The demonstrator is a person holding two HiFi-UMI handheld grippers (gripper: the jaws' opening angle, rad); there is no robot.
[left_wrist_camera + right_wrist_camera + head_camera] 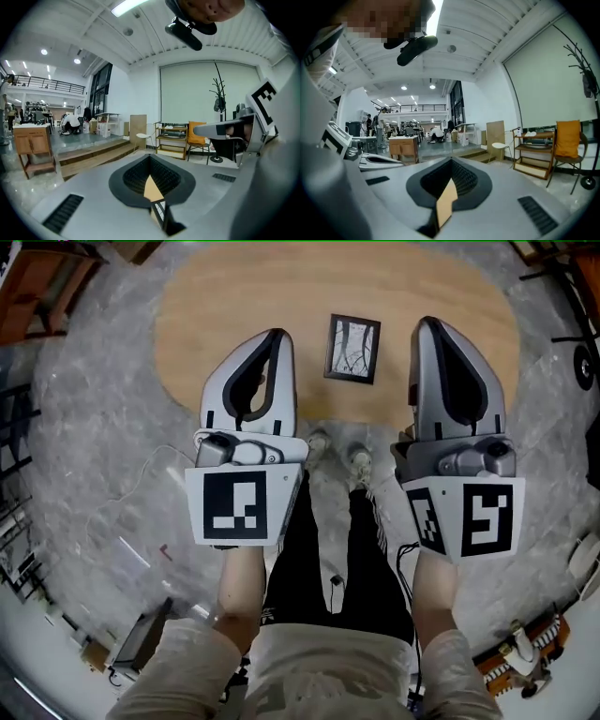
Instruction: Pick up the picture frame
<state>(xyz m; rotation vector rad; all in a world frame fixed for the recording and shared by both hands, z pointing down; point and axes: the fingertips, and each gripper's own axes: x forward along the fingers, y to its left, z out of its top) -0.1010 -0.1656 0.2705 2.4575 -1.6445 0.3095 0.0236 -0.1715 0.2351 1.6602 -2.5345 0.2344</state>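
Above the oval wooden bench (225, 296), the left hand-held gripper (275, 336) and the right hand-held gripper (427, 324) are both clenched on nothing, jaws together. No part of the pick-up looks done. The picture frame (352, 349) lies flat on the bench, untouched, between the two tips and apart from both. The approach, the opening of the jaws and the grasp are all left.

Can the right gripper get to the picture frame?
Probably yes. Nothing lies between the right gripper and the picture frame, flat on the table. Its jaws are shut, though.
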